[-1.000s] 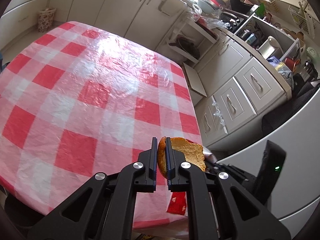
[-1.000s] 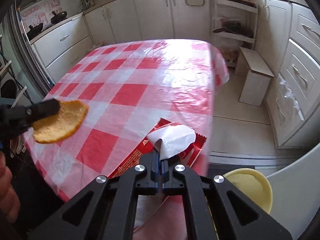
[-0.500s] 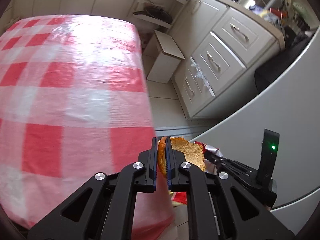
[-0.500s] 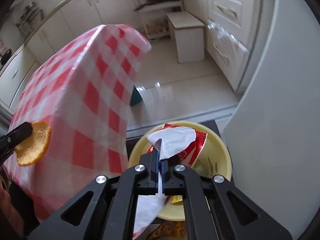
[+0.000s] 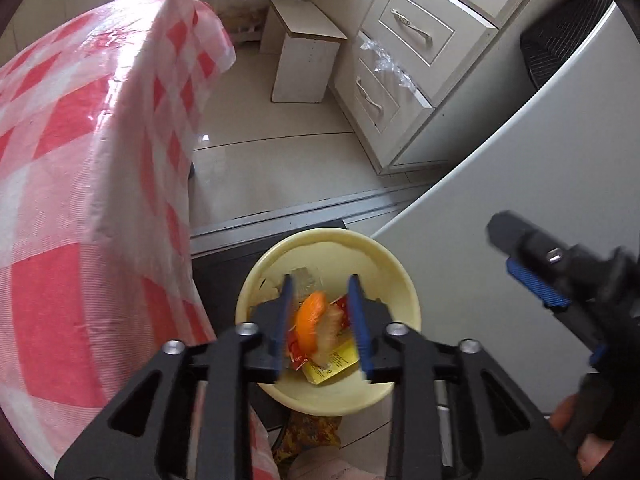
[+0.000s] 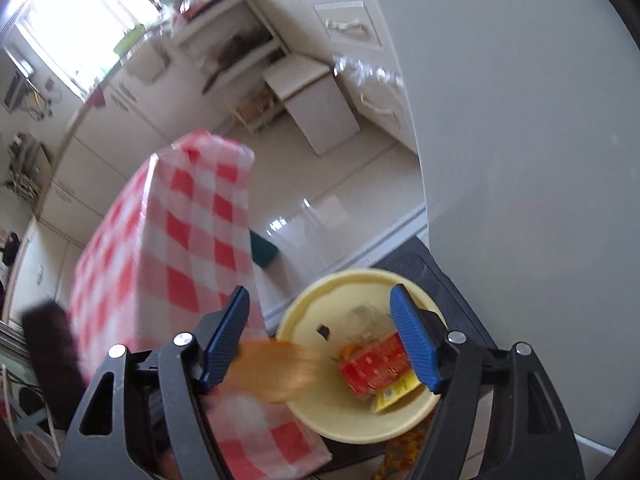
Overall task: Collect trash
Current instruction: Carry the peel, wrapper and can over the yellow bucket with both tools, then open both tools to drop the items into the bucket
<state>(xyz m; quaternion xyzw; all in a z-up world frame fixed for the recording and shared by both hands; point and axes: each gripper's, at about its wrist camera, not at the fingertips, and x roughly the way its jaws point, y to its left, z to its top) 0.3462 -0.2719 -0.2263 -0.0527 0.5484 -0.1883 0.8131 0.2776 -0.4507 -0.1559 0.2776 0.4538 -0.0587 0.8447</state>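
A yellow bin stands on the floor beside the table. My left gripper hangs over it, jaws opening. A piece of orange peel is loose between its pads, touching neither, and dropping; in the right wrist view the orange peel is a blur at the bin's rim. My right gripper is also above the bin, jaws opening wide with nothing in them. A red wrapper and a yellow packet lie in the bin. One finger of the right gripper shows at the right.
The table under a red-and-white checked cloth hangs close on the left of the bin. A pale appliance door rises on the right. A white stool and drawers stand beyond. A teal object lies on the floor.
Both grippers swung from over the table to above the yellow bin. The right one opened and its red wrapper now lies in the bin. The left one let go of the peel.
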